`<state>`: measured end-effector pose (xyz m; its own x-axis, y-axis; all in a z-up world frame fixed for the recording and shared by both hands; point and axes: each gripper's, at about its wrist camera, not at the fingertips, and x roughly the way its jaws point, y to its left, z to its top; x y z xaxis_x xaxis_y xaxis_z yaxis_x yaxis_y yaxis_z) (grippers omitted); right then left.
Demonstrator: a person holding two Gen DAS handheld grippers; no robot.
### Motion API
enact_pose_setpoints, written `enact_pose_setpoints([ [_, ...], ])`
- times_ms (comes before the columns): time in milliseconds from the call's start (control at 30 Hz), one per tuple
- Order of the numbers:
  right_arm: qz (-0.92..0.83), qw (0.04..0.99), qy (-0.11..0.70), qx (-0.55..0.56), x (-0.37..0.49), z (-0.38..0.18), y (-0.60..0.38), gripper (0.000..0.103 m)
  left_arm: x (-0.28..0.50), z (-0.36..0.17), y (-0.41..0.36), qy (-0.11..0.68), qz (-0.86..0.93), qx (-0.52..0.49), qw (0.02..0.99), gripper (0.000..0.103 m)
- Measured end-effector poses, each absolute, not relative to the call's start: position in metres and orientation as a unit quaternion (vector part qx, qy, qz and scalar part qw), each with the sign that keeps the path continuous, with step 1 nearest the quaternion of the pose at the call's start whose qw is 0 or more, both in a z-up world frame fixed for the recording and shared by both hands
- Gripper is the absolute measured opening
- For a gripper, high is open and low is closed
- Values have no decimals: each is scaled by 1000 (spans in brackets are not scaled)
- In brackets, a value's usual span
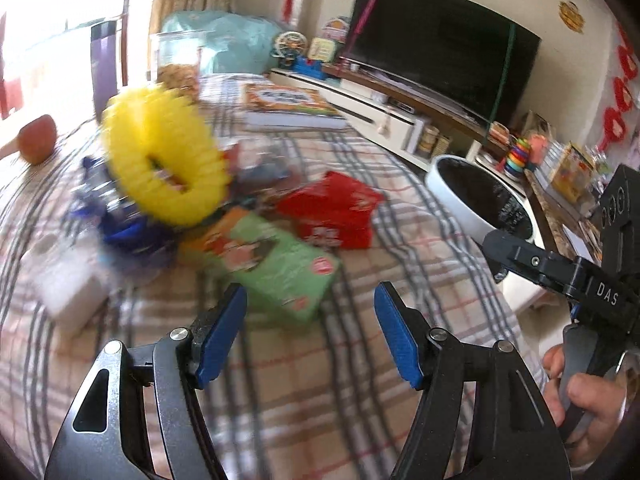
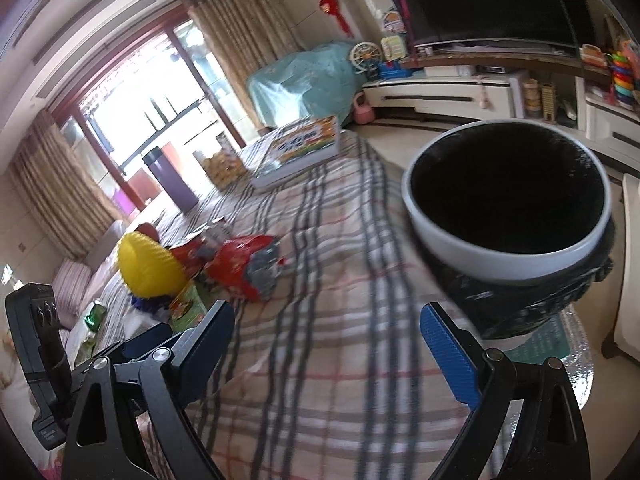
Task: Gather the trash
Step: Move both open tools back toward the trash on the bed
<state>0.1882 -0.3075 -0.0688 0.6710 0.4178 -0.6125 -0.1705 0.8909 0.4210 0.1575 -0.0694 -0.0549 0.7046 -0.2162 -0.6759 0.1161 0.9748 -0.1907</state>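
Plaid tablecloth (image 1: 360, 280) is the landmark. Left gripper (image 1: 310, 332) hangs over its near part, jaws apart, nothing between. Right gripper (image 2: 326, 350) likewise spread and empty, over the cloth's edge. Trash on the cloth: green packet (image 1: 276, 268) just ahead of the left gripper, red wrapper (image 1: 332, 212) beyond it, yellow ring (image 1: 164, 160) farther left. White-rimmed bin (image 2: 508, 196) stands beside the cloth's right edge.

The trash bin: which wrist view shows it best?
The right wrist view: the trash bin fills the near right, white rim and black liner plain. The left wrist view shows only its far rim, partly behind the right gripper.
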Motion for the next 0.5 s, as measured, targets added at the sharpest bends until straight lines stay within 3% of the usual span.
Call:
enact_pose_setpoints([
  [500,251,878,385,132,185,-75,-234,95,131,-64,25,367,13,-127,921,69],
])
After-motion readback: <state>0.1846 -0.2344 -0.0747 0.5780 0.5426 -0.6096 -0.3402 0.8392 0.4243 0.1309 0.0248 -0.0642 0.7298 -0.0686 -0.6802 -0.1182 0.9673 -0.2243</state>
